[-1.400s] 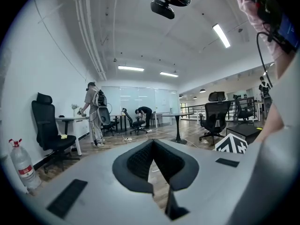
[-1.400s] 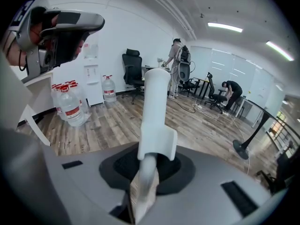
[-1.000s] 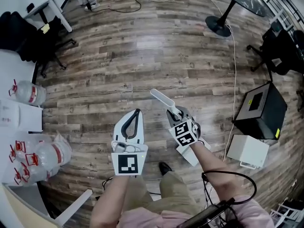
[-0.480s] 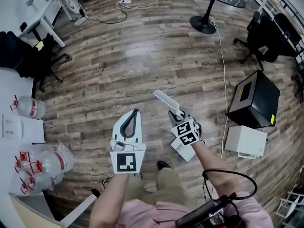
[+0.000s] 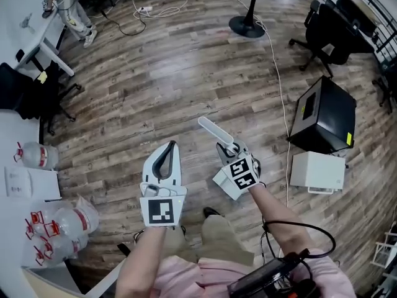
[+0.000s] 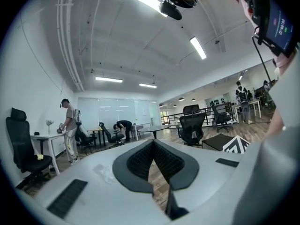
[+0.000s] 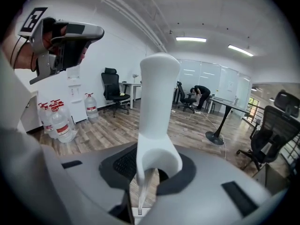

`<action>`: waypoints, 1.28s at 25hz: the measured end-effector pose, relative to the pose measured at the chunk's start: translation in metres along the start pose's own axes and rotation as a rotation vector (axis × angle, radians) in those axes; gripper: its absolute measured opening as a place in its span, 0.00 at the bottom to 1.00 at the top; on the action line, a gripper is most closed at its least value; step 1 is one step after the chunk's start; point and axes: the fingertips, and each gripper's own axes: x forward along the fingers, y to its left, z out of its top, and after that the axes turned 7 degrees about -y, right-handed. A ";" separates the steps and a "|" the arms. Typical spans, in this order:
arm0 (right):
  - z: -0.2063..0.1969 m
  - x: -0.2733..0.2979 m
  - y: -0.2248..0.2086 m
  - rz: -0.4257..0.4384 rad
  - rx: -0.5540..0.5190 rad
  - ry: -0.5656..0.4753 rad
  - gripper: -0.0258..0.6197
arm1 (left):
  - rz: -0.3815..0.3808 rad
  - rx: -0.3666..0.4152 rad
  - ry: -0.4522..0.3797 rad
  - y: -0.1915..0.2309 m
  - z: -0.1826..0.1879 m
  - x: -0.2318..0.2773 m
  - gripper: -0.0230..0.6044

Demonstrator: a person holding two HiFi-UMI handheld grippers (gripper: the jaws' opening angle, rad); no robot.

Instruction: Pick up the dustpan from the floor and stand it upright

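The white dustpan is off the wooden floor [image 5: 186,73], held by its handle [image 5: 213,131], which points up and away from me. Its pan [image 5: 223,181] hangs low beside the marker cube. My right gripper [image 5: 231,149] is shut on the handle's lower end. In the right gripper view the handle [image 7: 157,97] rises straight out from between the jaws of the right gripper [image 7: 149,167]. My left gripper [image 5: 169,146] hovers to the left of the dustpan, shut with its tips touching and holding nothing. The left gripper [image 6: 152,143] shows only the room past its tips.
A black box [image 5: 322,117] and a white box [image 5: 317,171] sit on the floor to the right, beside a white cable [image 5: 279,92]. Water bottles [image 5: 40,156] stand along the left near a white desk [image 5: 15,182]. A pedestal table base [image 5: 247,25] and an office chair [image 5: 325,33] are farther off.
The right gripper keeps its hold on the handle while the pan has swung in closer under the marker cube. Both grippers have shifted slightly left in the view. The left stays shut.
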 end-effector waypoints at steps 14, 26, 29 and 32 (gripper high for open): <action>0.015 -0.042 -0.024 -0.038 -0.004 -0.087 0.20 | -0.084 0.044 -0.008 -0.060 0.019 0.007 0.05; -0.008 -0.074 -0.027 -0.035 0.026 -0.052 0.41 | -0.049 0.045 0.011 -0.077 0.039 -0.006 0.05; -0.015 -0.087 -0.026 -0.037 0.047 -0.021 0.45 | -0.048 0.033 0.029 -0.085 0.045 -0.014 0.05; -0.017 -0.099 -0.026 -0.044 0.055 -0.003 0.45 | -0.053 0.020 0.046 -0.089 0.053 -0.022 0.05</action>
